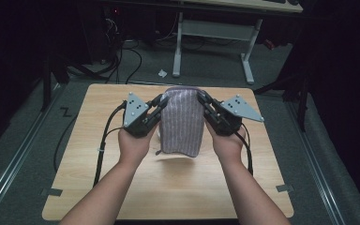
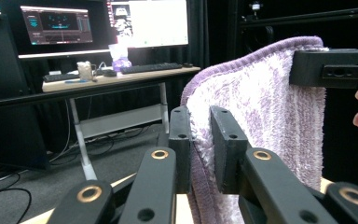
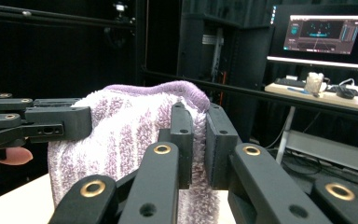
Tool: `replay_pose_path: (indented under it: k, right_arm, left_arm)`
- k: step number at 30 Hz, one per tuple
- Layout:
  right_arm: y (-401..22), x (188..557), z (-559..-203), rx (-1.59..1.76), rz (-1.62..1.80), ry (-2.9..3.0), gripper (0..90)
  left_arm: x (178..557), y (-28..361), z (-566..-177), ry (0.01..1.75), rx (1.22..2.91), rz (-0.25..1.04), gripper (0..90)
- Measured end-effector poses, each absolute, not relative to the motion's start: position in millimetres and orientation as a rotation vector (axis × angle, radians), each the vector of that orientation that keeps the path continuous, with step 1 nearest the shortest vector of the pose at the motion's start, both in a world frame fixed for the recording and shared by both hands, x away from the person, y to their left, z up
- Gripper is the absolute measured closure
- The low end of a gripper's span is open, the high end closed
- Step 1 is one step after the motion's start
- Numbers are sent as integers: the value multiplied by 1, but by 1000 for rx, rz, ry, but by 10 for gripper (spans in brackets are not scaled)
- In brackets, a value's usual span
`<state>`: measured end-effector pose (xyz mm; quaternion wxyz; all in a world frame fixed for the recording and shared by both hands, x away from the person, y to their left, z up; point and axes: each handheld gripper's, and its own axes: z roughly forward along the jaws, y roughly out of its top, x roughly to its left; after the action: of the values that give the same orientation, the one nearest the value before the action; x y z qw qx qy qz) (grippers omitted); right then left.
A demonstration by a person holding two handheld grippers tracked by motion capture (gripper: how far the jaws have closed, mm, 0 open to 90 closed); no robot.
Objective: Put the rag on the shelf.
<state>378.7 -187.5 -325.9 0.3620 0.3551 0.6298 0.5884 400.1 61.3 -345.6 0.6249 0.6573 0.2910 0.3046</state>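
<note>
While I hold the purple towel (image 1: 182, 123) hanging above the tabletop (image 1: 89, 187) near its far edge, my left tongs (image 1: 160, 102) and right tongs (image 1: 201, 99) are each clamped on a top corner.

Light wooden table (image 1: 178, 187), taped corners

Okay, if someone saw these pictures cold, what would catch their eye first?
A purple striped towel held up above the middle of the wooden table. The left gripper and right gripper pinch its two upper corners. Behind, bright monitors glow in the dark room.
</note>
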Motion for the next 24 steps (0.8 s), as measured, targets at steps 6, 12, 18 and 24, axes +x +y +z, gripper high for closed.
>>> replay_pose_path:
  k: [6, 12, 18, 24]
  right_arm:
    - [-187, 405, -322, 944, 1517, 1616, 839]
    - [-189, 423, -318, 970, 1509, 1611, 838]
    - [-194, 437, -317, 988, 1509, 1599, 838]
    - [-203, 460, -310, 1028, 1519, 1598, 838]
  left_arm:
    - [421, 62, -343, 688, 1488, 696, 794]
    - [440, 59, -338, 702, 1505, 687, 793]
    - [464, 51, -329, 712, 1527, 687, 793]
    - [484, 46, -317, 711, 1532, 655, 793]
